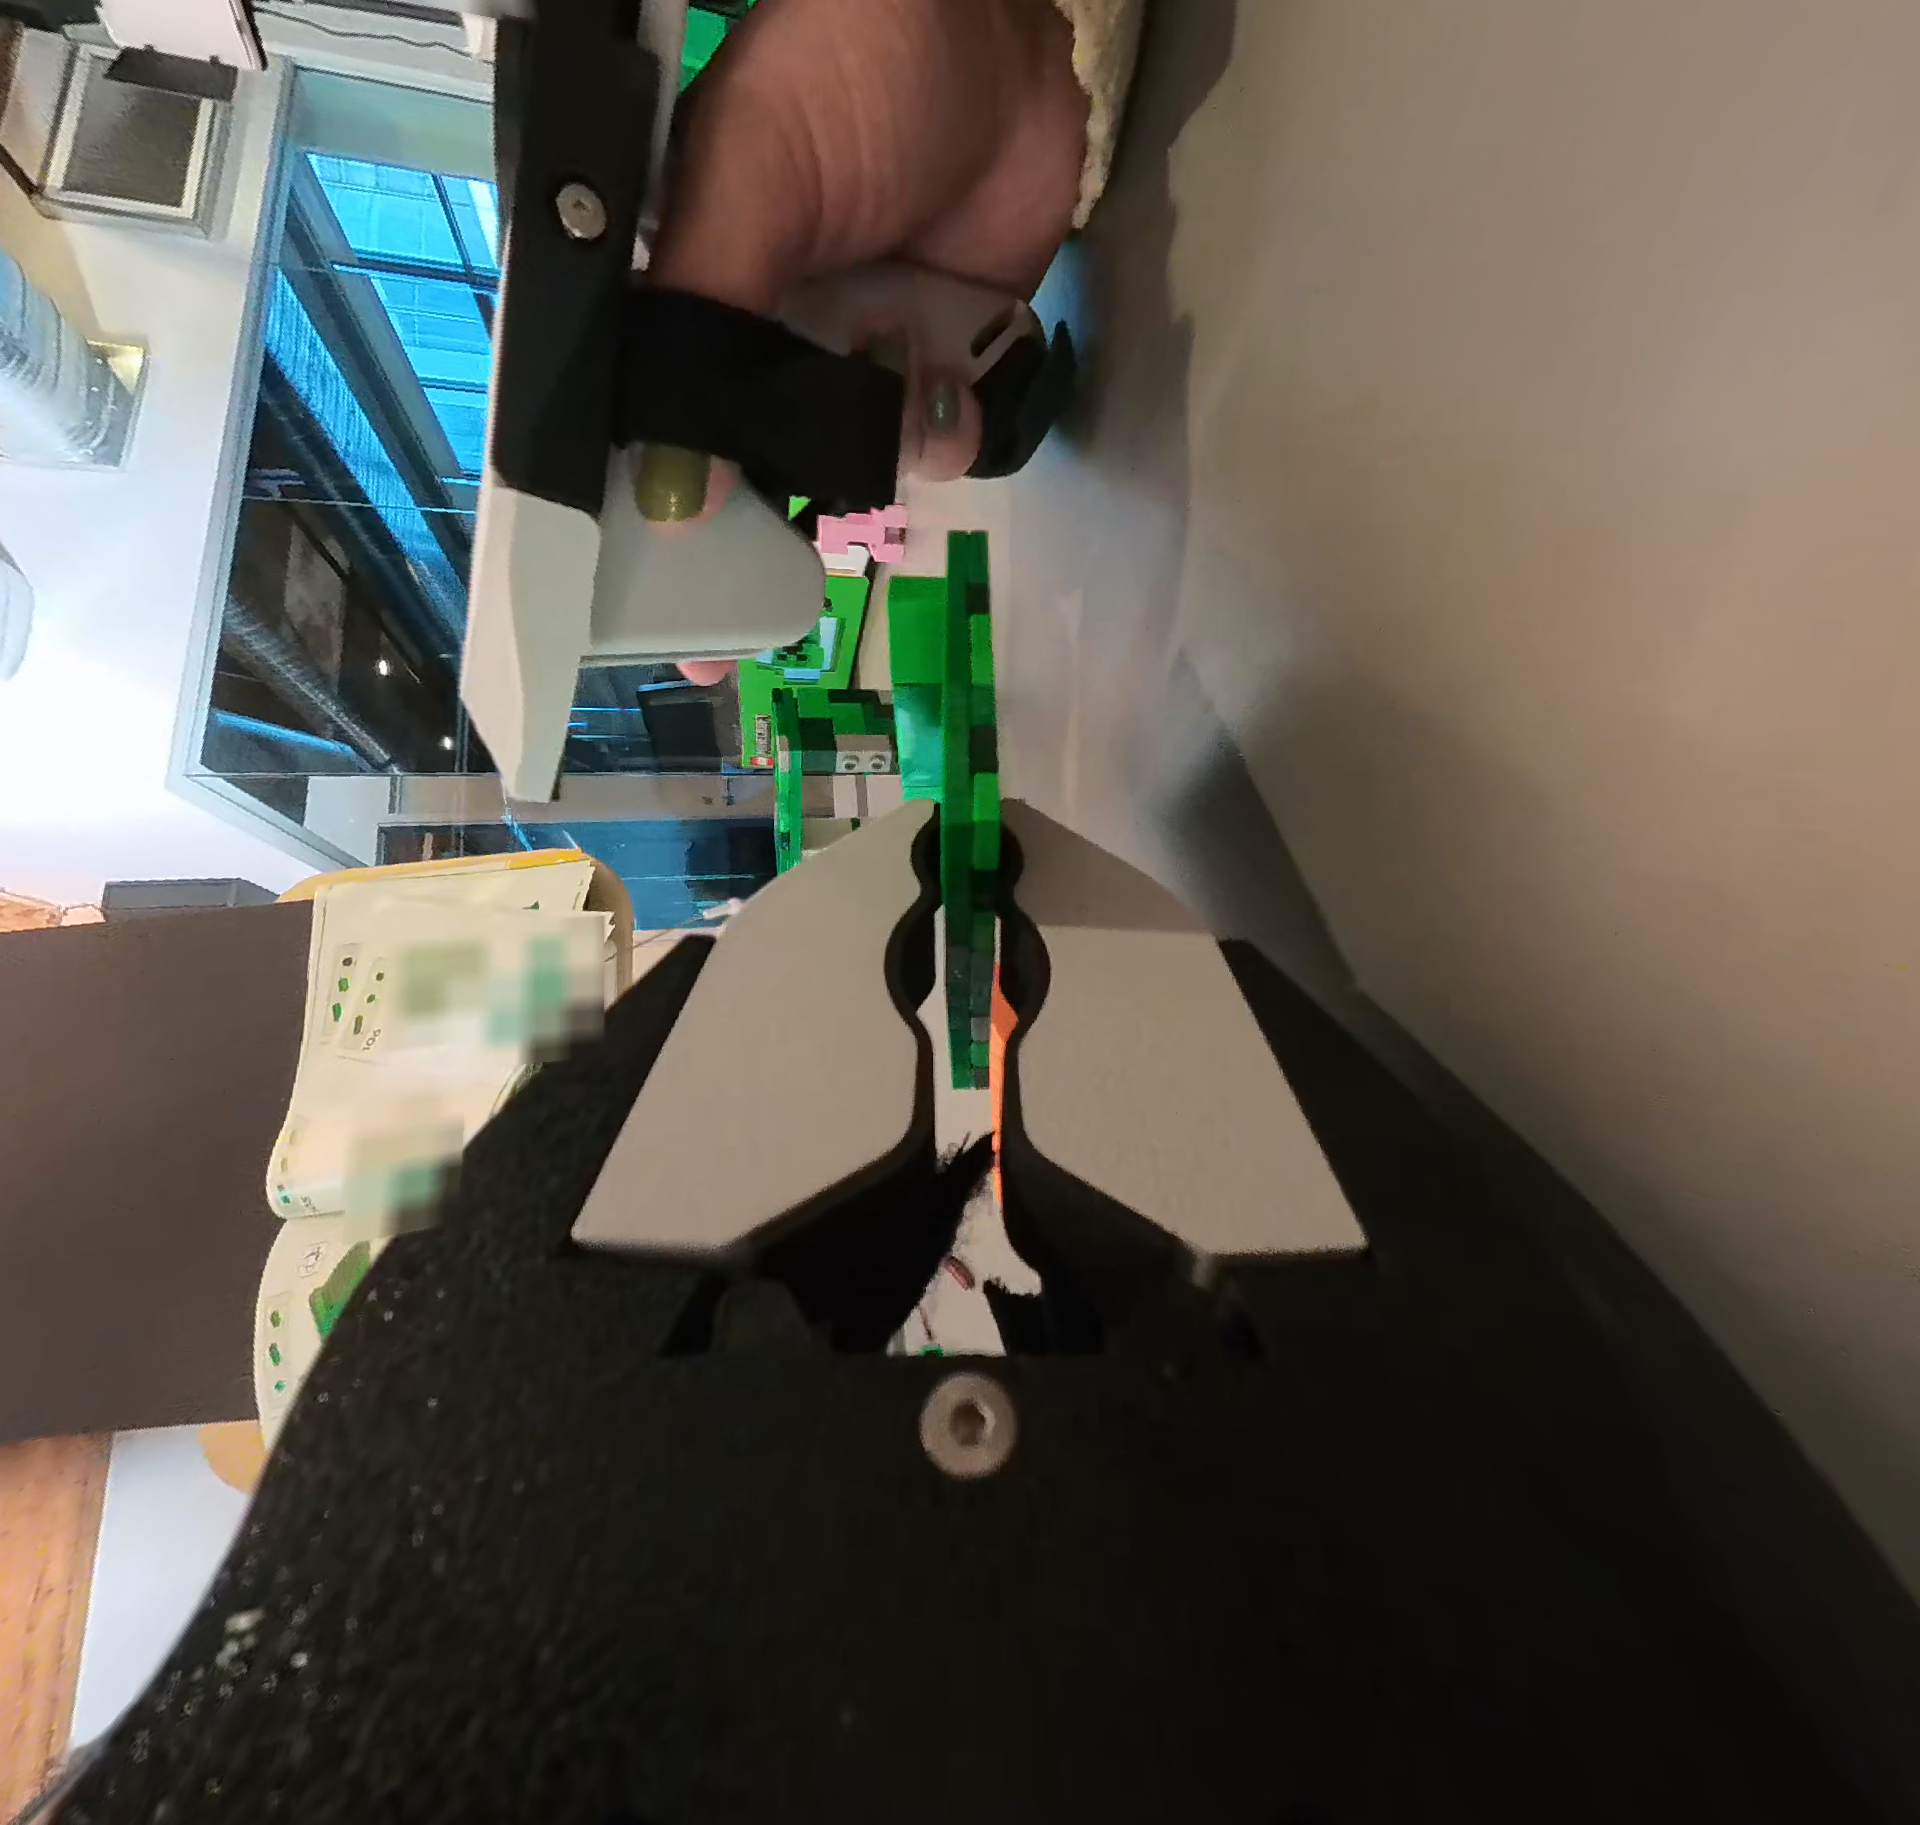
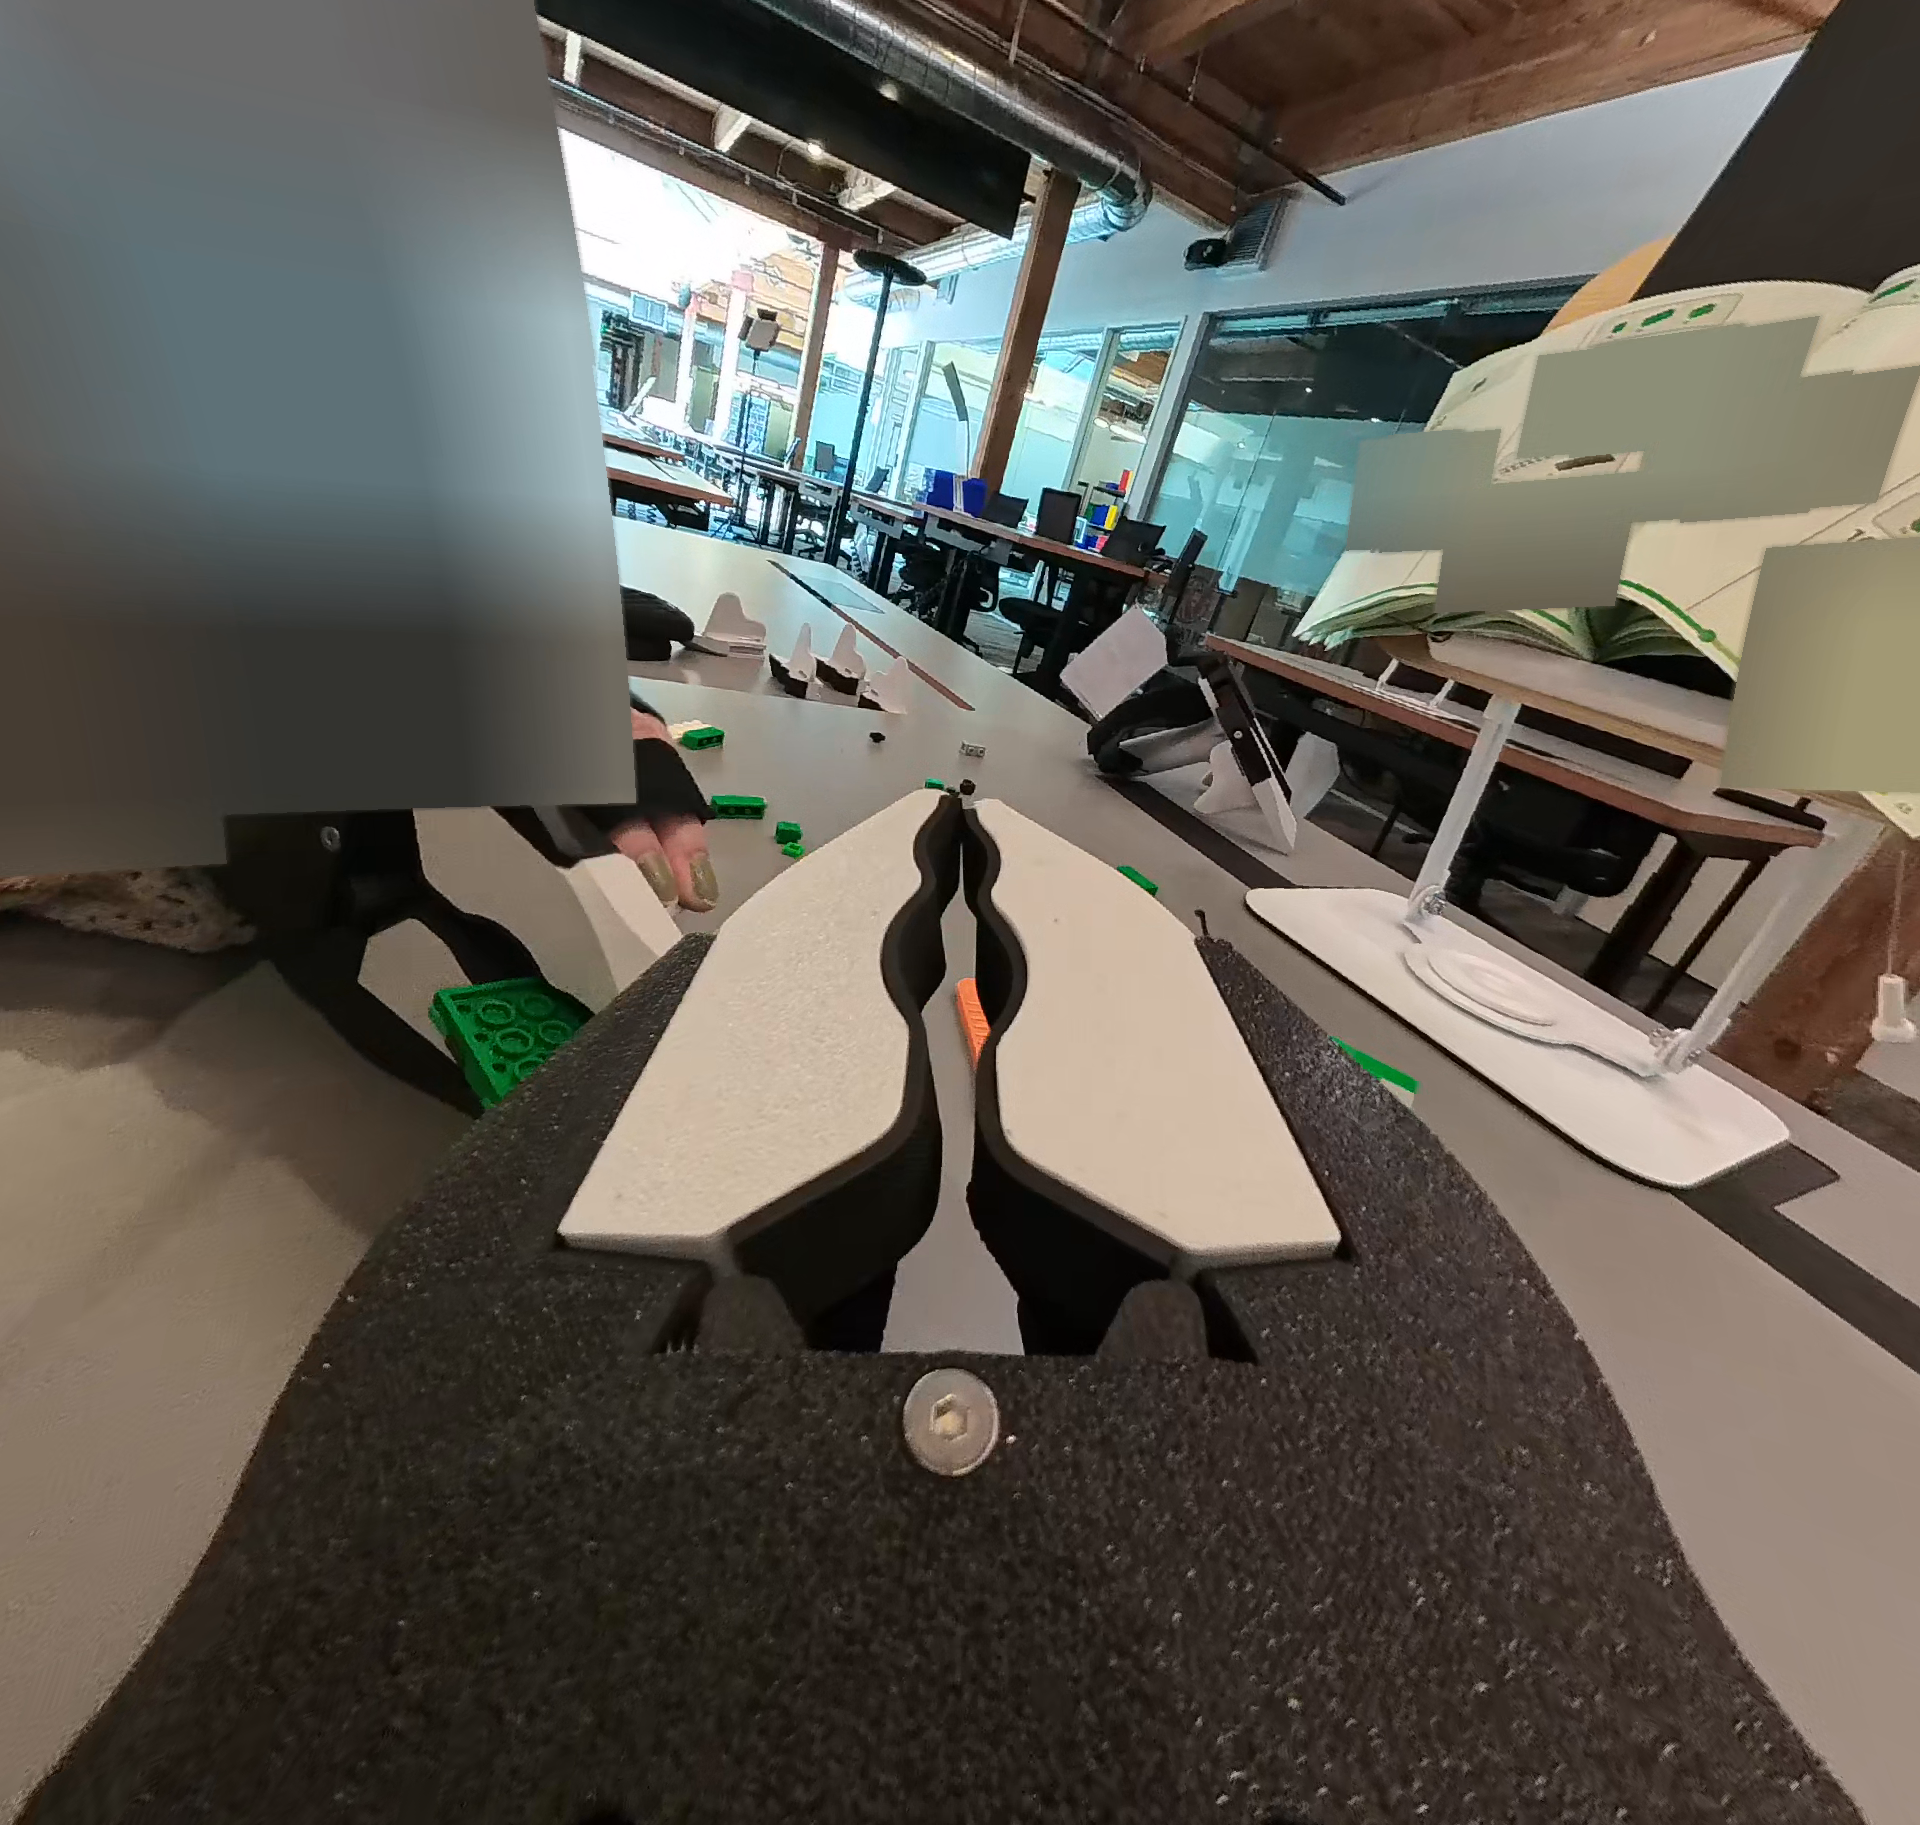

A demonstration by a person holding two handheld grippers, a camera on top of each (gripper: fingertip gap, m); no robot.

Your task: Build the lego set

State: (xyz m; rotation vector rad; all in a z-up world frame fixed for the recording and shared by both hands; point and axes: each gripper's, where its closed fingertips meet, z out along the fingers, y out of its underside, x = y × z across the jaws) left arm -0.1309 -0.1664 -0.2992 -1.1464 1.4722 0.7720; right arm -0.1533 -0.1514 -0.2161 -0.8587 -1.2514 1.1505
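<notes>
My left gripper (image 1: 971, 819) is shut on the edge of a flat green lego plate assembly (image 1: 971, 674), held on edge beside the grey table (image 1: 1455, 632). In the right wrist view this plate (image 2: 509, 1027) shows its underside at the lower left, clamped in the left gripper (image 2: 488, 944). My right gripper (image 2: 961, 804) is shut, hovering above the table; a tiny black piece (image 2: 967, 788) shows at its tips, and I cannot tell if it is held. The right gripper (image 1: 644, 674) also shows in the left wrist view, held by a hand (image 1: 883, 134).
A green built block (image 1: 831, 747) and a pink piece (image 1: 862, 534) lie past the plate. Loose green bricks (image 2: 738, 805) are scattered on the table (image 2: 1039, 736). An open instruction booklet (image 2: 1662, 487) rests on a white stand (image 2: 1507, 1027) at the right. Spare gripper parts (image 2: 831, 663) lie farther back. My right fingertips sit around 9 centimetres from my left ones.
</notes>
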